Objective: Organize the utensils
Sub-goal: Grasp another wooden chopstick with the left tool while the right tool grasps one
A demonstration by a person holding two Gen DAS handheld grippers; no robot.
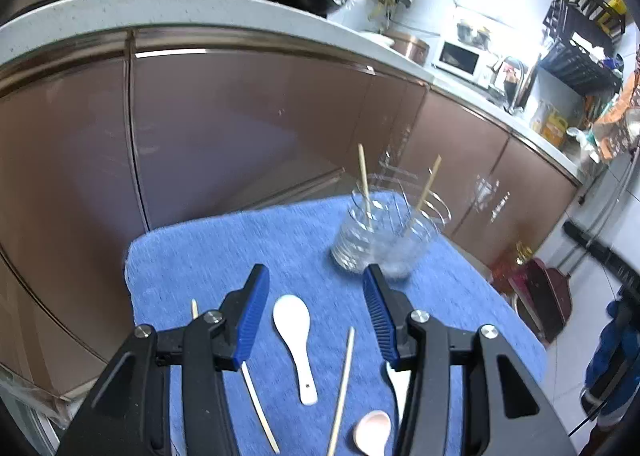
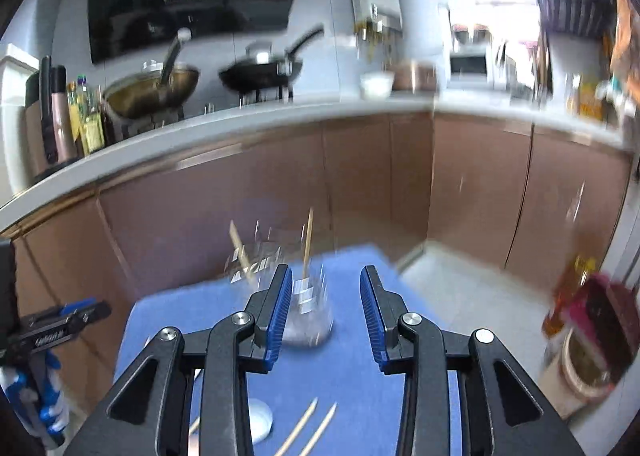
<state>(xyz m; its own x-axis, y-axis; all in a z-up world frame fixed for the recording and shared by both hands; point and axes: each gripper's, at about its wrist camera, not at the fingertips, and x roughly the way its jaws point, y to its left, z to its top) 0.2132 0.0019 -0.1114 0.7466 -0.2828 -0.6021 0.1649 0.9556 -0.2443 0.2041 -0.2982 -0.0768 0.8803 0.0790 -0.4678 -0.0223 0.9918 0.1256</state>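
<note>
On the far blue cloth (image 1: 224, 256) stand two glass jars (image 1: 356, 240), a chopstick (image 1: 364, 180) in each. Near me lie a white spoon (image 1: 294, 340) and loose chopsticks (image 1: 342, 388). Both my left gripper (image 1: 316, 280) and right gripper (image 2: 325, 280) gape empty.

A home kitchen. A white countertop (image 2: 248, 136) runs over brown cabinet doors (image 2: 360, 184); on it sit a brass-coloured wok (image 2: 152, 92) and, to its right, a black frying pan (image 2: 260, 76), with a white microwave (image 1: 458, 58) farther right.

Open left hand-held gripper (image 1: 316, 276) hovers above a white spoon (image 1: 295, 330).
</note>
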